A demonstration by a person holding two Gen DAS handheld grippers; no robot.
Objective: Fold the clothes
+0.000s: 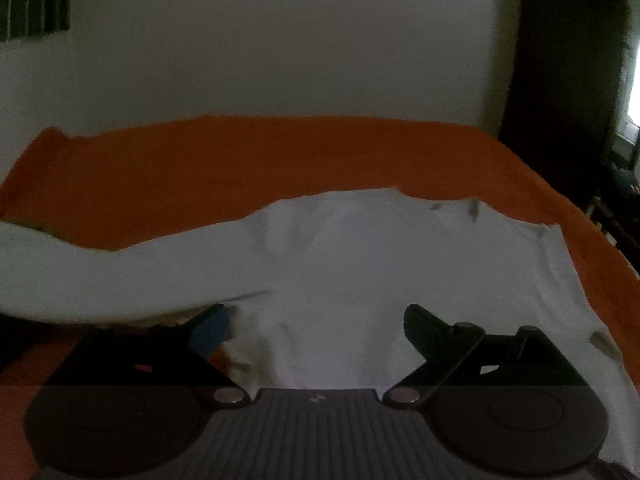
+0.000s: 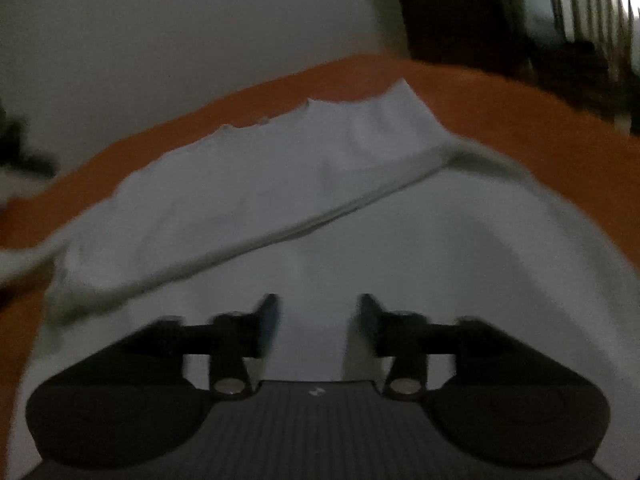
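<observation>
We see a white garment spread on the orange bedsheet, one part folded over along a diagonal edge. Our left gripper and right gripper sit low over its near part, both with jaws apart and gripping nothing.

Left claw gapes wide; right claw stands parted (less so).
</observation>
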